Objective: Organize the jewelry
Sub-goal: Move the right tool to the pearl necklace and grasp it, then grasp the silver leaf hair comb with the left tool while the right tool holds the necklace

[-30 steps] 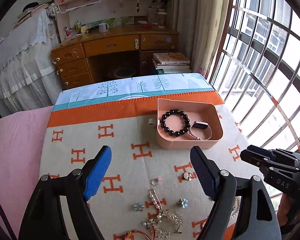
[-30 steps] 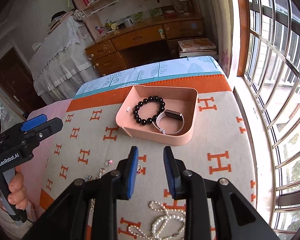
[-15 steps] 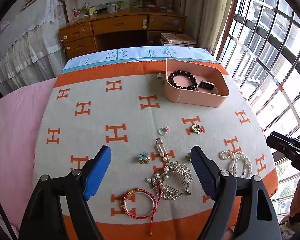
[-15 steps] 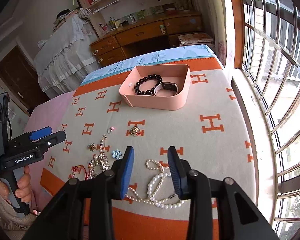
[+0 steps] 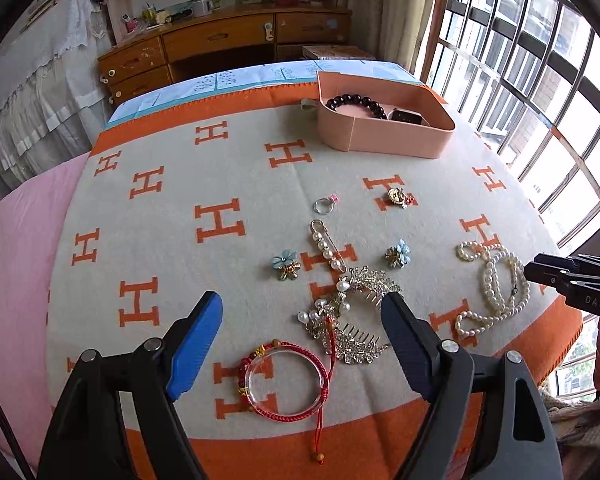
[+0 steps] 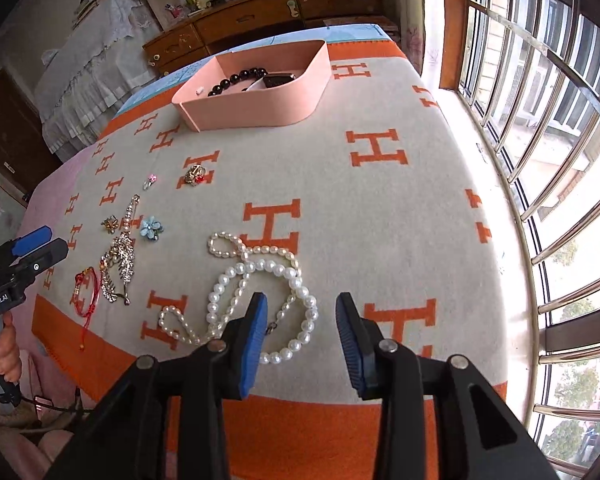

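While both tools gape, pearl necklace lies beneath the right tool.

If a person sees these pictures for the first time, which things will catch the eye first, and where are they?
First comes the beige blanket with large orange H letters that covers the whole surface. At its far edge stands the pale pink rectangular tray, with a black bead bracelet inside. Near the front, the coiled white pearl necklace lies just ahead of the open right tongs, while the open left tongs hang over a silver rhinestone hair comb.
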Demonstrator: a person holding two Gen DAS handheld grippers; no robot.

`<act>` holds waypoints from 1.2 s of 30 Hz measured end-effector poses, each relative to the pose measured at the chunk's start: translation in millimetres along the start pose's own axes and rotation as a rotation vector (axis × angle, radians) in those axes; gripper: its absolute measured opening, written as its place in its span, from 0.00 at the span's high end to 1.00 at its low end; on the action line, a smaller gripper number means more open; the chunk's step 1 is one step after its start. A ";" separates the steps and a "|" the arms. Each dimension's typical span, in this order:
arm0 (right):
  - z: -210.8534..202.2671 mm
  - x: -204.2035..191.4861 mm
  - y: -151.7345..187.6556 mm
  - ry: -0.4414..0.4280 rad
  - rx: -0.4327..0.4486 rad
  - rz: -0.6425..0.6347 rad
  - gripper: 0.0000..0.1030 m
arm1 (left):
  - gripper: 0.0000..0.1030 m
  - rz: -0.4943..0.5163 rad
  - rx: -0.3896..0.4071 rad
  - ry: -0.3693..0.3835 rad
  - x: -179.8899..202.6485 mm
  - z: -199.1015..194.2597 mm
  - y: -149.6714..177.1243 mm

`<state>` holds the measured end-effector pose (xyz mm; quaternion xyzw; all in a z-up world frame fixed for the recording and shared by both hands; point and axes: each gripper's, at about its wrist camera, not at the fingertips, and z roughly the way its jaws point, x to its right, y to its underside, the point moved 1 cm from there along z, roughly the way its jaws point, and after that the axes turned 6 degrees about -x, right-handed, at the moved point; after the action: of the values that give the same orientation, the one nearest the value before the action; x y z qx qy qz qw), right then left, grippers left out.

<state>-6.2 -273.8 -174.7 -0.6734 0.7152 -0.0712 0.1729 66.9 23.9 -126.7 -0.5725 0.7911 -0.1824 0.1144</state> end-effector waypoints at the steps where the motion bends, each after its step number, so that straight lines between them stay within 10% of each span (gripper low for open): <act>1: 2.1 -0.8 -0.1 0.004 -0.001 -0.008 0.65 | 0.22 0.008 -0.009 0.003 0.9 3.8 0.8; 10: 15.4 -19.3 0.7 0.068 0.015 -0.123 0.67 | 0.28 0.125 -0.073 -0.014 10.4 32.9 -1.5; 14: 15.8 -23.8 1.9 0.073 0.025 -0.152 0.91 | 0.40 0.201 -0.127 -0.018 15.7 47.2 -3.8; 36: 6.6 -15.9 2.2 0.014 0.073 -0.114 0.93 | 0.81 0.418 -0.326 0.079 35.6 71.8 -35.3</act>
<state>-5.5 -257.0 -179.2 -0.7059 0.6738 -0.1118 0.1879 114.1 -30.9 -176.1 -0.3999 0.9150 -0.0469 0.0250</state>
